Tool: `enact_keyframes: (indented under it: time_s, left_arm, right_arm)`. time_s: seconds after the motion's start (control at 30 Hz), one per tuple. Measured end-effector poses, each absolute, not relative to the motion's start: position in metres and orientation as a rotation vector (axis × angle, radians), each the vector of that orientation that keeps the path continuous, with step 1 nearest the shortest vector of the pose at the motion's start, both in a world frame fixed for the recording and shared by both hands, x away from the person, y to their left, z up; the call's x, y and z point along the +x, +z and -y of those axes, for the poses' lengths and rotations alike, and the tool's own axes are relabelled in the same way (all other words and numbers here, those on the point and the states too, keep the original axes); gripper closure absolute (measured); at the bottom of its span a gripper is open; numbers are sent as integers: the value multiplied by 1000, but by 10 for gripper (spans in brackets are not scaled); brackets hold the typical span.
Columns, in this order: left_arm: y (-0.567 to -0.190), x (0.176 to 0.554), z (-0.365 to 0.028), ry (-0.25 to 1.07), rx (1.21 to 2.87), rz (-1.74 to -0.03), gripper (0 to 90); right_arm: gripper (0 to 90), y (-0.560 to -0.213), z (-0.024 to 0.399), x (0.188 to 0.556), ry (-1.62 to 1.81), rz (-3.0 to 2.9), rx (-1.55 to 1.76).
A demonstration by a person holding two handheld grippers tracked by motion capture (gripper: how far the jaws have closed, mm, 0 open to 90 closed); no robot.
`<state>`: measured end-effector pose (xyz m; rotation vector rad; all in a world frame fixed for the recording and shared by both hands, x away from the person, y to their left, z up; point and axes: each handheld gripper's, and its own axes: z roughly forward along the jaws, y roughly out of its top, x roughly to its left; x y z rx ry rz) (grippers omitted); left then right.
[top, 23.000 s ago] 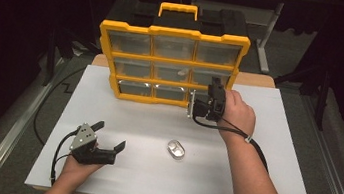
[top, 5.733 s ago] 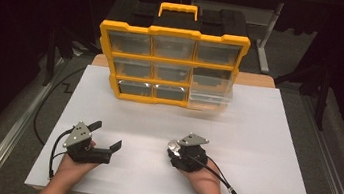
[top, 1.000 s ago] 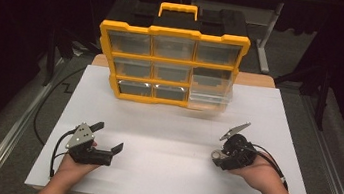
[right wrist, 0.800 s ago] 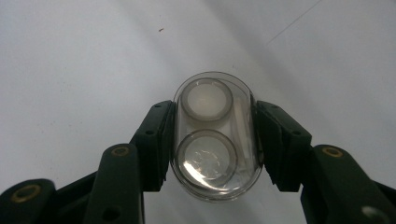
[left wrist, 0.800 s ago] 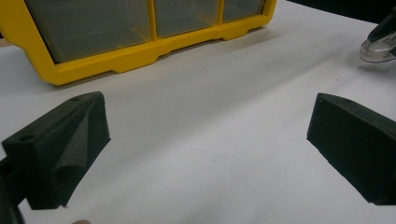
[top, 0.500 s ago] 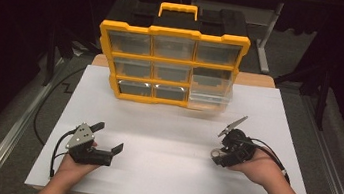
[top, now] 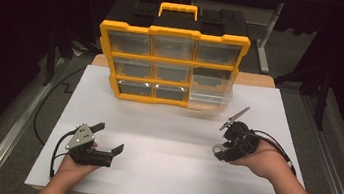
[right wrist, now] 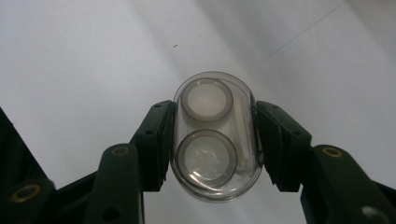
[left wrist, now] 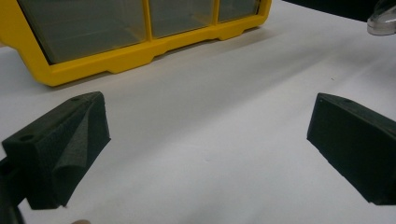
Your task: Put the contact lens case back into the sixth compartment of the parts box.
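**Clear case held over the table**

The right gripper (top: 224,143) clamps a clear oval case (right wrist: 215,135) with two round cells between its jaws, pads on both long sides, above the white table (top: 171,127). The left gripper (top: 106,138) rests near the front edge, jaws wide apart and empty. The yellow organiser (top: 170,64) stands behind.
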<state>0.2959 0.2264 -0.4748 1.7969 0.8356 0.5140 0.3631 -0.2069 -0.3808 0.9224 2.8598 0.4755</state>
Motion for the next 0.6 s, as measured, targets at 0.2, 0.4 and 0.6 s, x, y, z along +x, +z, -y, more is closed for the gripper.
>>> enact_keyframes:
  time_s: [0.2, 0.4, 0.6]
  left_arm:
    - [-475, 296, -226, 511, 1801, -830, 3]
    - [-474, 296, -227, 510, 1786, -834, 3]
    - [-475, 296, -228, 496, 1781, -838, 3]
  right_arm:
    - [502, -372, 205, 366, 461, -2858, 892]
    - [502, -361, 203, 368, 454, -2868, 884]
    - [502, -347, 200, 371, 467, -2872, 859]
